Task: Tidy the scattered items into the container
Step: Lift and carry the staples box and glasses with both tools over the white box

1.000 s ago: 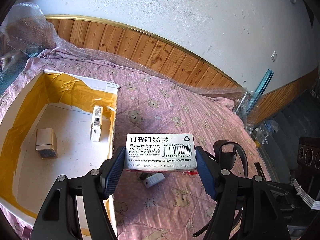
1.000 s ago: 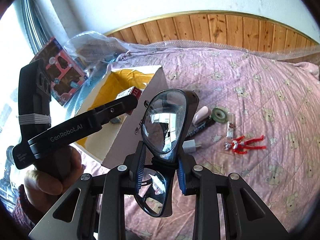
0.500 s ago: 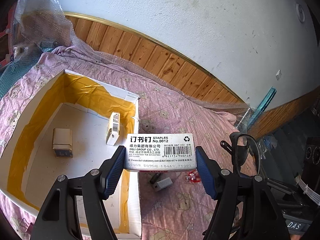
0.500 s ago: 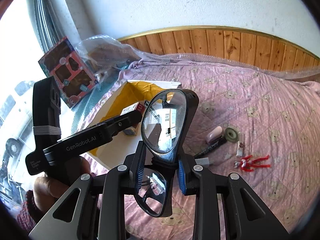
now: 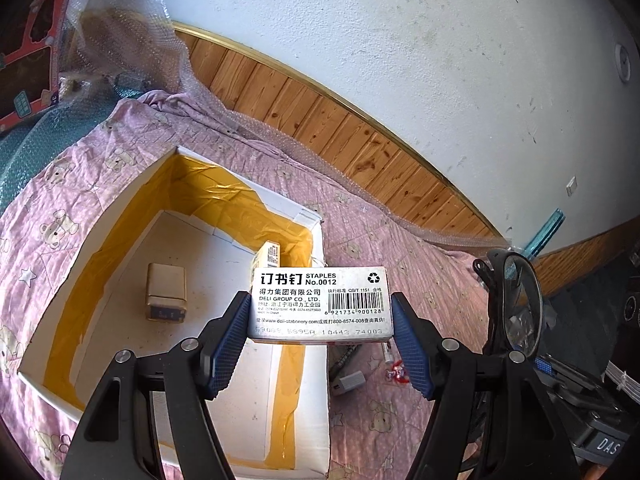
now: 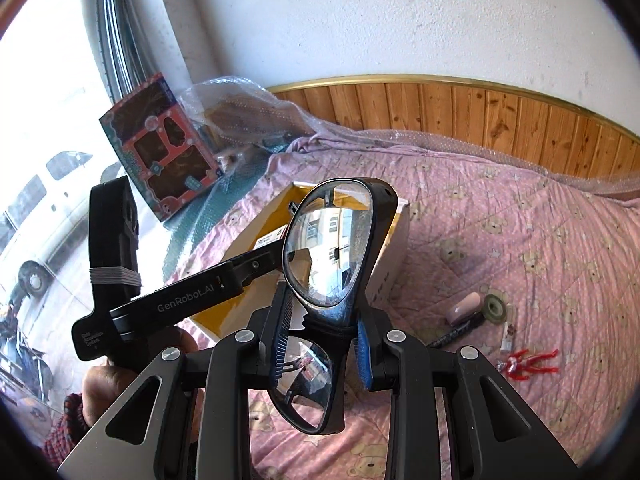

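2 claws grip: left claw (image 5: 320,340) pinching white barcoded staples box (image 5: 320,304), right claw (image 6: 322,344) black-framed goggles (image 6: 332,248).

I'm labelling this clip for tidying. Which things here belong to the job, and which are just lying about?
Job: staple box in left gripper; glasses in right gripper; cardboard box; red figure, marker, charger on the bedspread.

Lying about: toy package, bubble wrap, wall panelling.

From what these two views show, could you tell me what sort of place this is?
Most likely a bedroom at home: a bed under a pink teddy-bear quilt, wood wall panelling below white plaster, and a window looking onto a parked van.
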### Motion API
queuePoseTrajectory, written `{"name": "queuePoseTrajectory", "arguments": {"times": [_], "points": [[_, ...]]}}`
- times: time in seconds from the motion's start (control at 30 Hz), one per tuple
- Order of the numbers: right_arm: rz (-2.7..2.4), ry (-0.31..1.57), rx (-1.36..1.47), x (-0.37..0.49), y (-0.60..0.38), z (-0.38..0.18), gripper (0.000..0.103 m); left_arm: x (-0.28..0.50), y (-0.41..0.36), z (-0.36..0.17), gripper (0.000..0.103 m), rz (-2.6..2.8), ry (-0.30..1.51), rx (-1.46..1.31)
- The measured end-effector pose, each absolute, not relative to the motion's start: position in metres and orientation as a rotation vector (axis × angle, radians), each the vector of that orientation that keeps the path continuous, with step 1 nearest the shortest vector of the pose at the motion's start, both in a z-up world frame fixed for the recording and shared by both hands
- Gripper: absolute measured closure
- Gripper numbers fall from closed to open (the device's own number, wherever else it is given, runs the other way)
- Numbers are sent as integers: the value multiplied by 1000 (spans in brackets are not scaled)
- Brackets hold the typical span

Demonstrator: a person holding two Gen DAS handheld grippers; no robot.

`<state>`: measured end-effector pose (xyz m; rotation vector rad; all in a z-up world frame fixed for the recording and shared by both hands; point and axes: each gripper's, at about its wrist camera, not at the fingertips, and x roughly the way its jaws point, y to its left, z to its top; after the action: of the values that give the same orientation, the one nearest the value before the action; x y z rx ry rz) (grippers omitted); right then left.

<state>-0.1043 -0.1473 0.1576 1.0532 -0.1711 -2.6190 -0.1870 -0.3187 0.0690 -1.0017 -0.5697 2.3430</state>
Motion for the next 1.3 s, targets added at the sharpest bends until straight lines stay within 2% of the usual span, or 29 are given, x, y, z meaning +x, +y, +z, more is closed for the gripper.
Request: {"name": "queuePoseTrajectory", "arguments": {"times": [0.27,0.67,1.3], "points": [[-2600,-143,1023,-118,-170,165,74,-199,-349,63,34,2369,-682,-1022],[-2551,-90,1080,-144,-199,137,74,-210,-365,40,34,2363,-755,-1128],[-2441,-7,1269,-186,-223,80,73,-227,-363,8,34,2386,-665,-1304]]}}
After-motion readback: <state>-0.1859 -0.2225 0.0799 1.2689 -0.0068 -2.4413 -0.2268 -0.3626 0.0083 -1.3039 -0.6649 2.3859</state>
